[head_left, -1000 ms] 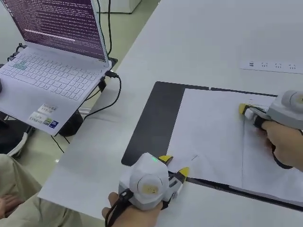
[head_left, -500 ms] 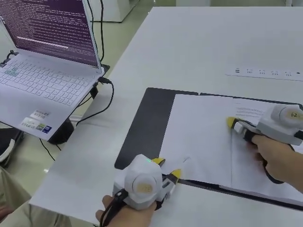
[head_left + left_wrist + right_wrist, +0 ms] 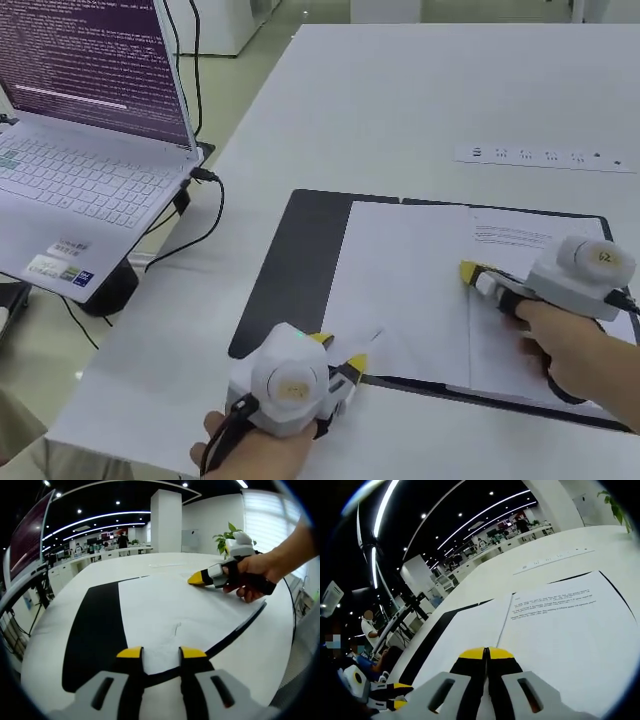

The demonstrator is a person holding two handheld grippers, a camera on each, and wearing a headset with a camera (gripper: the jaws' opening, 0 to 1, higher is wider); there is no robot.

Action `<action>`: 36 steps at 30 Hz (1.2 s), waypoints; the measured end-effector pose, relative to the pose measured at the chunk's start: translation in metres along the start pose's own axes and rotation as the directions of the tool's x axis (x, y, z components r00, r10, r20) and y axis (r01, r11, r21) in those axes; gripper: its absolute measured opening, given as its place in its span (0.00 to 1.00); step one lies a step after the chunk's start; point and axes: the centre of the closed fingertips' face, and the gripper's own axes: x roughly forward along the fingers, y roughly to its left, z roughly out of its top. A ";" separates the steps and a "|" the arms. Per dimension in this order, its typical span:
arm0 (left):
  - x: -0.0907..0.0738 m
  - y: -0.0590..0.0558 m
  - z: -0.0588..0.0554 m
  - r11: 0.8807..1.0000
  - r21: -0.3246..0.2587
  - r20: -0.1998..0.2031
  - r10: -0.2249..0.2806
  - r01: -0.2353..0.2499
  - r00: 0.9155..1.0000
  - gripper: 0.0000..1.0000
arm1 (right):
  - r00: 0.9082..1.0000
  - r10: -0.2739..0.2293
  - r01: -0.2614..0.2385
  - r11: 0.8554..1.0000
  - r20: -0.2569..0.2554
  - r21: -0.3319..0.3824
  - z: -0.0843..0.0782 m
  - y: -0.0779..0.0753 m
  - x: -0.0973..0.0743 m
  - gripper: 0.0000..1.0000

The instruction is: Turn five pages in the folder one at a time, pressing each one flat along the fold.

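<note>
Across the head view stretches a broad white bench [image 3: 400,90]. On its near part lies the open black folder [image 3: 290,260] with white paper pages spread flat; its near right corner is hidden behind the person's hand.

An open silver laptop [image 3: 80,150] stands beyond the bench's left edge, cut off by the frame, its screen text too small to read. A long white power strip [image 3: 540,157] lies farther back.

The right claw [image 3: 468,270] has its yellow-tipped jaws pressed together with nothing between them, tips resting on the fold beside a printed page whose lines are illegible.

The left claw [image 3: 338,352] sits at the near edge of the blank left page, jaws a little apart. Whether the paper's edge lies between them cannot be told.
</note>
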 end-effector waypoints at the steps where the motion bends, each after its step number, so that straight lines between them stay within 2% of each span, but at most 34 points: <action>1: 0.000 0.000 0.000 1.000 0.000 0.000 0.000 0.000 1.000 0.27 | 1.000 0.001 -0.001 1.000 0.002 0.004 -0.001 0.000 -0.001 0.00; 8: 0.000 0.000 0.000 1.000 0.000 0.002 -0.001 0.001 1.000 0.27 | 1.000 0.009 -0.009 1.000 0.002 0.016 -0.007 0.002 -0.012 0.00; 19: -0.001 -0.001 0.001 1.000 0.001 0.007 -0.001 0.001 1.000 0.27 | 0.999 0.048 -0.048 0.999 -0.006 0.020 -0.027 0.016 -0.032 0.00; 20: -0.001 0.000 0.001 1.000 0.001 0.007 -0.001 0.001 1.000 0.27 | 0.999 0.047 -0.047 0.998 0.004 0.032 -0.025 0.013 -0.030 0.00; 26: -0.001 -0.001 0.001 1.000 0.003 0.006 -0.002 0.002 1.000 0.26 | 0.997 0.064 -0.064 0.998 -0.033 0.014 -0.039 0.015 -0.042 0.00; 32: 0.000 -0.001 0.000 1.000 0.005 0.005 -0.002 0.002 1.000 0.26 | 0.991 0.098 -0.099 0.995 -0.089 -0.006 -0.058 0.025 -0.055 0.00; 36: 0.000 -0.001 0.000 1.000 0.007 0.004 -0.002 0.002 1.000 0.26 | 0.989 0.107 -0.107 0.994 -0.103 0.004 -0.069 0.029 -0.065 0.00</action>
